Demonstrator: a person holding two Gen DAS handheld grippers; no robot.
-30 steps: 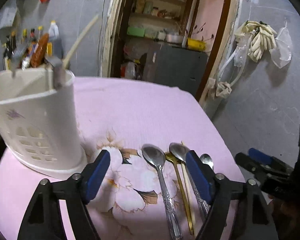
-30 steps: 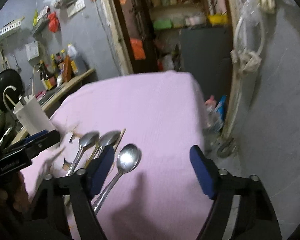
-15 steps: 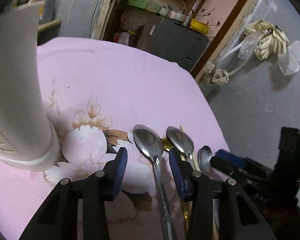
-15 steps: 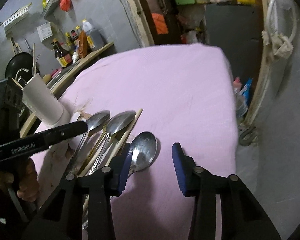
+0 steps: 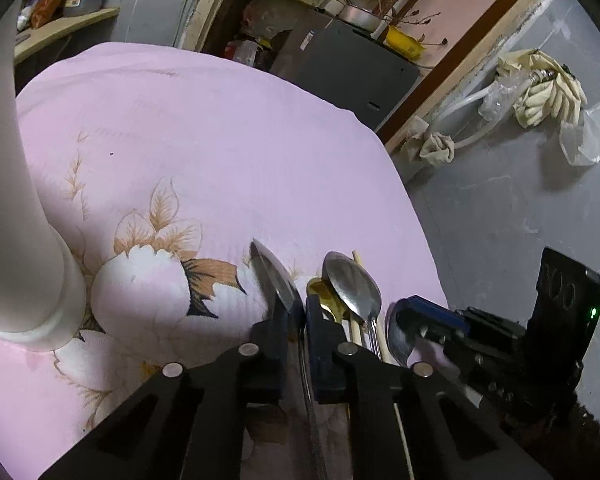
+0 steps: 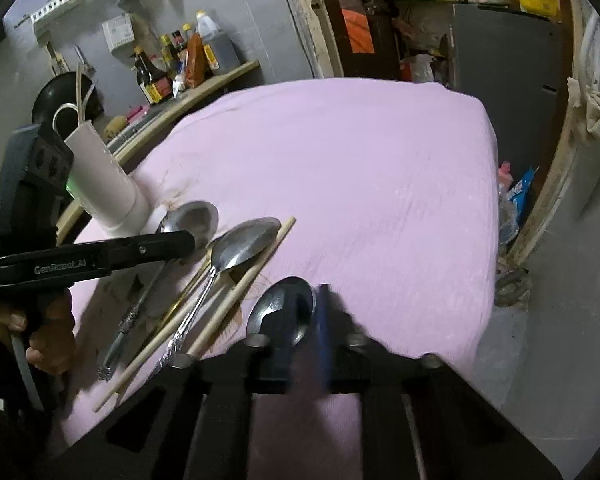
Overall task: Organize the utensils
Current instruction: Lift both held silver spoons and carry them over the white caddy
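Observation:
Several spoons and a pair of chopsticks [image 6: 236, 292] lie side by side on the pink floral tablecloth [image 6: 360, 168]. My left gripper [image 5: 302, 320] is shut on the leftmost silver spoon [image 5: 276, 276], whose bowl is tilted on edge; the same spoon shows in the right wrist view [image 6: 192, 220]. My right gripper [image 6: 304, 320] is shut on the rightmost silver spoon [image 6: 280, 312], seen also in the left wrist view [image 5: 398, 338]. A middle silver spoon [image 5: 354, 288] and a gold spoon [image 5: 322, 292] lie between them. The white utensil holder [image 5: 8, 200] stands at the left.
The table's right edge [image 5: 416, 208] drops to a grey floor. A shelf with sauce bottles [image 6: 180, 64] runs behind the holder [image 6: 100, 176]. A doorway with a dark cabinet [image 6: 500, 64] lies beyond the table's far end.
Both grippers have closed from wide open, the left onto the leftmost spoon and the right onto the rightmost spoon. The left spoon's bowl has tipped onto its edge.

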